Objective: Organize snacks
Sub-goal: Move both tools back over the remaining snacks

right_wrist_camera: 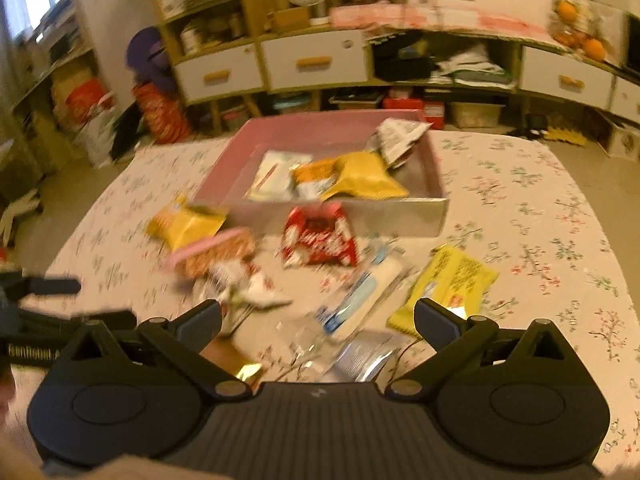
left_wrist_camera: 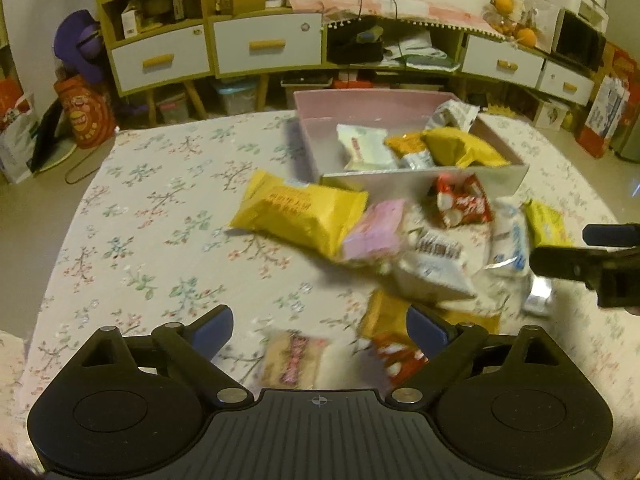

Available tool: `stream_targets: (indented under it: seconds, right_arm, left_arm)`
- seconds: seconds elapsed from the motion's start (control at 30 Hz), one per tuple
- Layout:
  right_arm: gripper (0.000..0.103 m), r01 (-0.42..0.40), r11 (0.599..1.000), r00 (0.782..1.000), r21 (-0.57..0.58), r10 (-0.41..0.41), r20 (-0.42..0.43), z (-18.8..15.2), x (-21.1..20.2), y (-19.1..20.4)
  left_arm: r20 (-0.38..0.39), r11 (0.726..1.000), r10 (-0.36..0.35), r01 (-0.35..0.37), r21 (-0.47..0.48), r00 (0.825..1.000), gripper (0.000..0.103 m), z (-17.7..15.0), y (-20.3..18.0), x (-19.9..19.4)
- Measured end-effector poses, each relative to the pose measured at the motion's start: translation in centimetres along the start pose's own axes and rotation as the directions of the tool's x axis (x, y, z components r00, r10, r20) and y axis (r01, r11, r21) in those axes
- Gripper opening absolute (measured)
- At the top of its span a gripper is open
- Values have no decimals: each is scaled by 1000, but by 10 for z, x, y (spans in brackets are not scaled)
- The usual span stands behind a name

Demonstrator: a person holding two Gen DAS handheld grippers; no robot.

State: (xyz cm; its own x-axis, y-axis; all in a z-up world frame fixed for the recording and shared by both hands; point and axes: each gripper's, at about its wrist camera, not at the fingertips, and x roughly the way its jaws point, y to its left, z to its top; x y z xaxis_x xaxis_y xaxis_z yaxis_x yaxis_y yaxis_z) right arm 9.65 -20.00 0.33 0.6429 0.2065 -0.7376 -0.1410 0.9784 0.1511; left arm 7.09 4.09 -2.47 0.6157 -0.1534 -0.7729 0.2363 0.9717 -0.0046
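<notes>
A pink box [left_wrist_camera: 400,98] [right_wrist_camera: 224,164] stands at the far side of the floral table and holds several snack packets. In front of it lie loose snacks: a big yellow bag [left_wrist_camera: 298,214], a pink packet [left_wrist_camera: 376,230], a red packet [left_wrist_camera: 462,200] [right_wrist_camera: 318,236], white packets [left_wrist_camera: 434,264] [right_wrist_camera: 360,300] and a yellow packet [right_wrist_camera: 452,284]. My left gripper [left_wrist_camera: 320,330] is open and empty above a pink-and-white packet [left_wrist_camera: 294,360]. My right gripper [right_wrist_camera: 318,320] is open and empty above the white and silver packets; it also shows at the right edge of the left wrist view [left_wrist_camera: 560,248].
The table has a floral cloth [left_wrist_camera: 160,220] [right_wrist_camera: 540,200]. Behind it stand yellow-and-white cabinets with drawers [left_wrist_camera: 264,44] [right_wrist_camera: 312,60], bags on the floor at the left [left_wrist_camera: 84,112], and oranges on the shelf at the right [left_wrist_camera: 524,36].
</notes>
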Motion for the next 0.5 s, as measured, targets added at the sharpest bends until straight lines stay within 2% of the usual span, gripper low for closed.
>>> stream_targets:
  seconds: [0.27, 0.5]
  right_arm:
    - [103, -46, 990, 999, -132, 46, 0, -25, 1, 22]
    - [103, -143, 961, 989, -237, 145, -8, -39, 0, 43]
  left_arm:
    - [12, 1000, 1, -2, 23, 1000, 95, -24, 25, 5]
    - [31, 999, -29, 28, 31, 999, 95, -39, 39, 13]
